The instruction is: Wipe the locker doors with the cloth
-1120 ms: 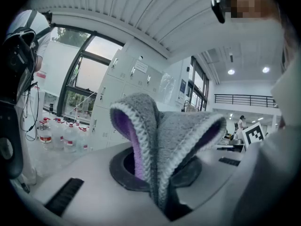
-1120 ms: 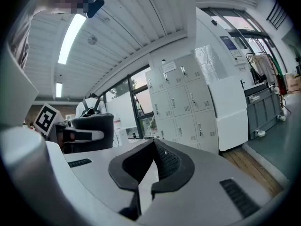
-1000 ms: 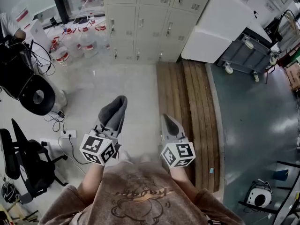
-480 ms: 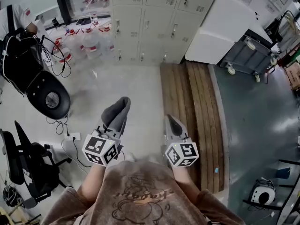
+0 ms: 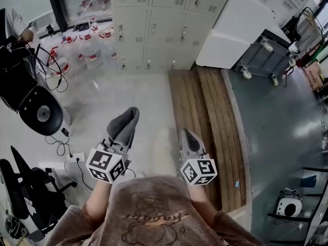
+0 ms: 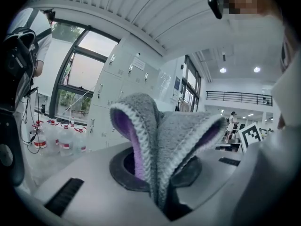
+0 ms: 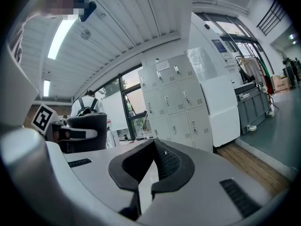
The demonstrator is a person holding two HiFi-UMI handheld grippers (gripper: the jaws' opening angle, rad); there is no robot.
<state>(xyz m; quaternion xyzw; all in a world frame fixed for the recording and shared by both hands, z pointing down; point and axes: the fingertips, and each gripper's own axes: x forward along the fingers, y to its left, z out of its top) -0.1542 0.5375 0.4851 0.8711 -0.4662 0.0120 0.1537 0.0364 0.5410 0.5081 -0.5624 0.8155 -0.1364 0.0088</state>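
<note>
Workshop-like hall: lockers [image 5: 154, 24], water bottles [image 5: 87, 47], wheeled cart [image 5: 271, 60], office chair [image 5: 20, 199].

Cloth [image 5: 124, 126]: grey, fluffy fabric with a purple inner face and a pale stitched hem.
Cloth, state: folded double, pinched at its lower part between the closed jaws of the left gripper [image 6: 160, 173].
Cloth, pose: stands up out of the jaws, its two loose flaps spreading apart at the top.
Locker doors [image 5: 154, 19]: pale grey, all closed, set in rows and columns, each with a small handle and vent slots.
Locker doors, place: upright at the far edge of the floor [image 5: 128, 91], well apart from the cloth.
</note>
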